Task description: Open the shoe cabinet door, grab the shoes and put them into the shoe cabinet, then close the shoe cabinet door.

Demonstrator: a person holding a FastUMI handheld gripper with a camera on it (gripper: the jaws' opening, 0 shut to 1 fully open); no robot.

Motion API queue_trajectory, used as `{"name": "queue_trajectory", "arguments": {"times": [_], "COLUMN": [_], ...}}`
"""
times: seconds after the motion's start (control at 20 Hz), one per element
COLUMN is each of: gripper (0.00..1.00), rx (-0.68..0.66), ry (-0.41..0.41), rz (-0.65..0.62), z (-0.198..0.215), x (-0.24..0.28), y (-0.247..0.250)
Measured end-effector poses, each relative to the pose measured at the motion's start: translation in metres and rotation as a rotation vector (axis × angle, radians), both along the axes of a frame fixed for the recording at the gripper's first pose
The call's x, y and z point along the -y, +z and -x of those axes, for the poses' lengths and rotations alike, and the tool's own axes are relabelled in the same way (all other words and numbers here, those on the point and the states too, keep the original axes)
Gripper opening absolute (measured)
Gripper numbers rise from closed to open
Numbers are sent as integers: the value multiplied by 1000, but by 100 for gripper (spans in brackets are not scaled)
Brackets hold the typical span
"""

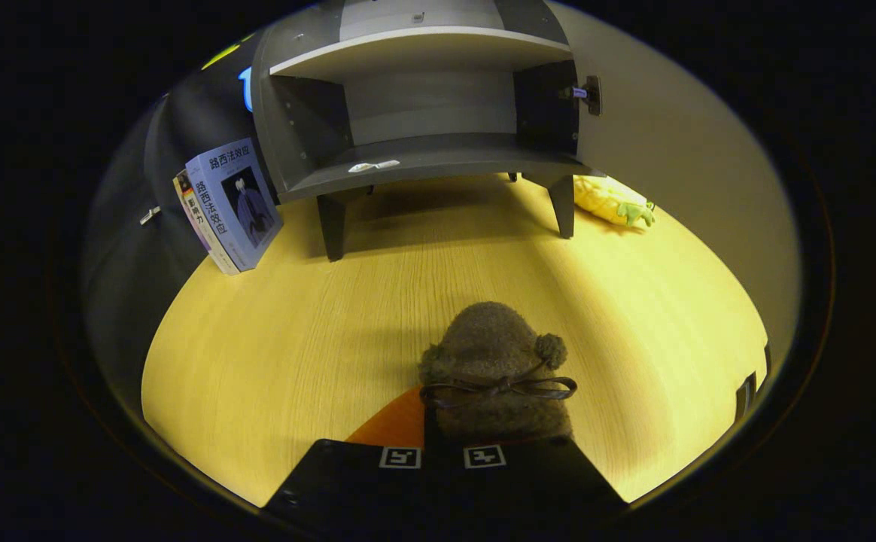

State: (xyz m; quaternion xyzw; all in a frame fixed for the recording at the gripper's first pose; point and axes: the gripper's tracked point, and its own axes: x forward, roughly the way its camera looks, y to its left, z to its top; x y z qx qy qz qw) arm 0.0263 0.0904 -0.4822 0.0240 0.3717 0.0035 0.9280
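Shoe (494, 373) is a fuzzy brown slipper-boot with a pompom and a thin bow lace, sitting between the gripper's (442, 452) fingers with the toe pointing toward the shoe cabinet (415, 98). Fingers are drawn in close on either side of the shoe's heel end, and it looks clamped, both pads seemingly pressing the soft upper, though the contact itself is hidden under the finger bodies. Something orange shows just left of the shoe beside the left finger; can't tell what it is. Cabinet stands at the far edge of the tabletop (295, 324), door (679, 150) swung wide to the right, lower shelf (438, 162) bare apart from a small white scrap near its front lip. Books (231, 203) lean at the cabinet's left leg, a yellow plush toy (611, 199) lies by its right leg under the door. Judgement: door step is done, shoe is grabbed, the carry-in is the step in hand. To do it well: lift enough to clear the shelf's front lip, go in straight down the middle between the side walls, keep off the door hinge (588, 94) on the right, set the shoe deep enough that the door can shut. Soft upper may squash and sag, so keep the grip firm and the motion slow. Pose: gripper is low over the near part of the tabletop, aimed level and almost square at the cabinet opening, well short of it.
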Motion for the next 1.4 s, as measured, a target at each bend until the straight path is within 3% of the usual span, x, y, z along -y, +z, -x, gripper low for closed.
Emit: {"name": "queue_trajectory", "arguments": {"times": [0.55, 0.8, 1.1, 1.4], "gripper": [6, 6, 6, 6], "rx": [209, 285, 318, 317], "ry": [40, 40, 78, 91], "rz": [-65, -68, -81, -42], "z": [-4, -27, -117, -233], "x": [-8, -10, -23, -36], "y": [202, 297, 369, 378]}}
